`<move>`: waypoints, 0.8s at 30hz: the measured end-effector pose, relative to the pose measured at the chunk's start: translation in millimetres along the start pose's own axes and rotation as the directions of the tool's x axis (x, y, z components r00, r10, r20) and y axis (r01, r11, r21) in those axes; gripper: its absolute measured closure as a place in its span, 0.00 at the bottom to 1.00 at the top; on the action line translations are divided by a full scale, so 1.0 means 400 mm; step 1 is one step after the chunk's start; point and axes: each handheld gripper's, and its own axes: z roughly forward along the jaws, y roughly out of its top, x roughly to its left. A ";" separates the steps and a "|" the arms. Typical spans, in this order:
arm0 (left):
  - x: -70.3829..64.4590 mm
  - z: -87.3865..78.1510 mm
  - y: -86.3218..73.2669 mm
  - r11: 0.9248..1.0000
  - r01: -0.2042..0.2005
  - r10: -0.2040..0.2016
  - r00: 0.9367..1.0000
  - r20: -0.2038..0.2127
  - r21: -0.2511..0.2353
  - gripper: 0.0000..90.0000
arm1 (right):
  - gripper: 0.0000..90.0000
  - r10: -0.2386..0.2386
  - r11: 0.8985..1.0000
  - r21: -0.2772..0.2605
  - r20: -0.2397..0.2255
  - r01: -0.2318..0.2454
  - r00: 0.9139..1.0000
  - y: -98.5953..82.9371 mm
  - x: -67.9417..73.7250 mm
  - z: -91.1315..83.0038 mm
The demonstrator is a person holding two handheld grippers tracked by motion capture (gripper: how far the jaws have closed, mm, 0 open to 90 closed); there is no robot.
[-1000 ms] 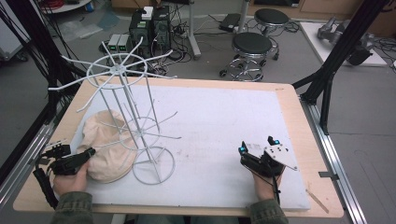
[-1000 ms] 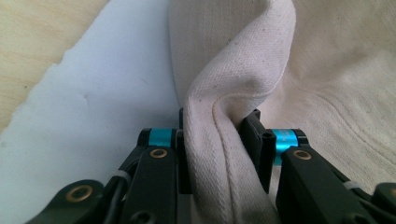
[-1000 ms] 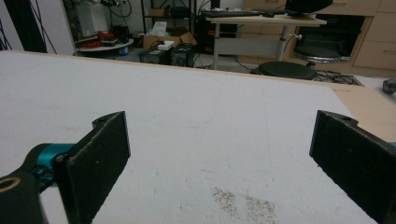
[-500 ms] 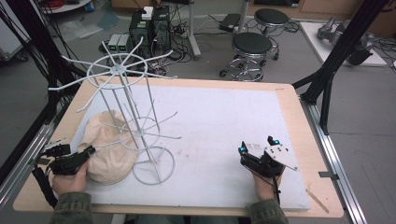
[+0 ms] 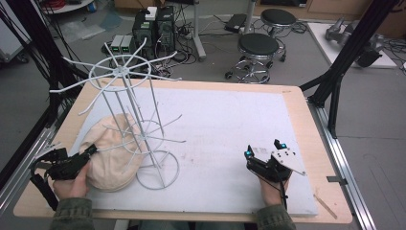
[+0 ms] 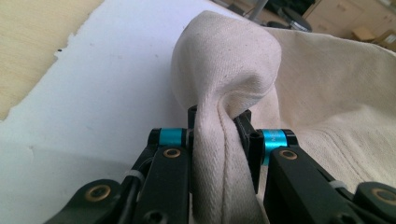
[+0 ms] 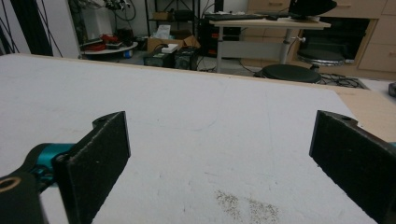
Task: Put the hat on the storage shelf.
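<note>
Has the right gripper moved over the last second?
No. The right gripper sits at the same spot on the white mat, just as near the table's right edge as before.

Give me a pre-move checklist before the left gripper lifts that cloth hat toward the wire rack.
1. Grip on the hat: ok. The left gripper has its jaws shut on a fold of the fabric.
2. Depth of the bite: ok. The fold runs down between both jaws.
3. Hat free of the rack: cannot tell. In the high view the wire arms cross over the hat.
4. Right gripper out of the way: ok. It sits open on the far side of the mat, holding nothing.
5. Rack upright on its ring base: ok.
</note>
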 end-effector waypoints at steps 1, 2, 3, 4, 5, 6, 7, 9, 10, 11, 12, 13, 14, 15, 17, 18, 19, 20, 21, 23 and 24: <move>0.003 -0.003 0.001 1.000 0.004 -0.004 1.000 0.003 -0.014 0.87 | 0.05 0.004 1.000 0.002 -0.003 -0.004 1.000 0.000 0.001 0.000; 0.003 -0.003 0.001 1.000 0.004 -0.004 1.000 0.003 -0.014 0.87 | 0.05 0.002 1.000 0.002 -0.002 -0.002 1.000 0.000 0.000 0.000; 0.007 -0.009 0.005 0.999 0.006 -0.006 1.000 -0.001 -0.033 0.87 | 0.05 0.002 1.000 0.001 -0.003 -0.002 1.000 0.000 0.001 0.000; 0.009 -0.013 0.006 0.999 0.012 -0.012 1.000 0.001 -0.041 0.87 | 0.05 -0.002 1.000 0.001 -0.004 0.002 1.000 0.000 0.001 0.001; 0.010 -0.016 0.007 0.998 0.022 -0.022 1.000 0.003 -0.053 0.87 | 0.05 -0.005 1.000 0.001 -0.003 0.005 1.000 0.000 0.001 0.001; 0.012 -0.019 0.008 0.998 0.027 -0.027 1.000 0.003 -0.060 0.87 | 0.05 -0.004 1.000 0.001 -0.003 0.004 1.000 0.000 0.001 0.001; 0.014 -0.021 0.010 0.997 0.035 -0.035 0.999 0.009 -0.067 0.87 | 0.05 -0.009 1.000 -0.002 -0.003 0.009 1.000 0.000 0.001 0.001; 0.017 -0.025 0.012 0.996 0.046 -0.044 0.999 0.024 -0.079 0.87 | 0.05 -0.009 1.000 -0.003 -0.002 0.009 1.000 0.000 0.001 0.002; 0.017 -0.027 0.014 0.995 0.045 -0.043 0.999 0.024 -0.085 0.87 | 0.05 -0.003 1.000 0.001 -0.005 0.003 1.000 -0.001 0.003 0.001; 0.017 -0.027 0.014 0.995 0.045 -0.043 0.999 0.024 -0.085 0.87 | 0.05 -0.001 1.000 0.002 -0.005 0.001 1.000 -0.001 0.003 0.001; 0.015 -0.030 0.017 0.995 0.039 -0.037 0.999 0.019 -0.094 0.87 | 0.05 -0.005 1.000 0.000 -0.003 0.005 1.000 -0.001 0.003 0.001; 0.013 -0.031 0.017 0.994 0.038 -0.037 0.999 0.016 -0.106 0.86 | 0.05 -0.004 1.000 -0.001 -0.004 0.004 1.000 0.000 0.003 0.001; 0.012 -0.033 0.017 0.993 0.032 -0.031 0.999 0.009 -0.115 0.86 | 0.05 -0.001 1.000 0.001 -0.006 0.001 1.000 0.000 0.004 0.001; 0.010 -0.034 0.019 0.992 0.024 -0.024 1.000 0.001 -0.122 0.86 | 0.05 -0.002 1.000 0.001 -0.007 0.002 1.000 -0.001 0.003 0.001; 0.007 -0.036 0.022 0.990 0.008 -0.010 1.000 -0.009 -0.140 0.86 | 0.05 -0.003 1.000 -0.001 -0.008 0.003 1.000 0.000 0.004 0.001; 0.005 -0.037 0.024 0.989 0.007 -0.009 1.000 -0.011 -0.147 0.86 | 0.05 -0.003 1.000 -0.001 -0.009 0.003 1.000 0.000 0.004 0.001; 0.004 -0.039 0.027 0.988 0.004 -0.006 1.000 -0.013 -0.152 0.86 | 0.05 -0.007 1.000 -0.003 -0.011 0.007 1.000 -0.001 0.004 0.002; 0.004 -0.039 0.027 0.988 0.004 -0.006 1.000 -0.013 -0.152 0.86 | 0.05 -0.009 1.000 -0.004 -0.011 0.009 1.000 -0.001 0.004 0.002; 0.003 -0.040 0.030 0.988 0.000 -0.003 1.000 -0.014 -0.157 0.86 | 0.05 -0.012 1.000 -0.004 -0.012 0.012 1.000 -0.001 0.004 0.002; 0.000 -0.045 0.036 0.985 -0.011 0.008 1.000 -0.021 -0.173 0.86 | 0.05 -0.010 1.000 -0.002 -0.012 0.010 1.000 -0.001 0.005 0.002; -0.003 -0.050 0.042 0.982 -0.023 0.018 0.999 -0.031 -0.187 0.86 | 0.05 -0.006 1.000 0.000 -0.014 0.006 1.000 -0.001 0.006 0.001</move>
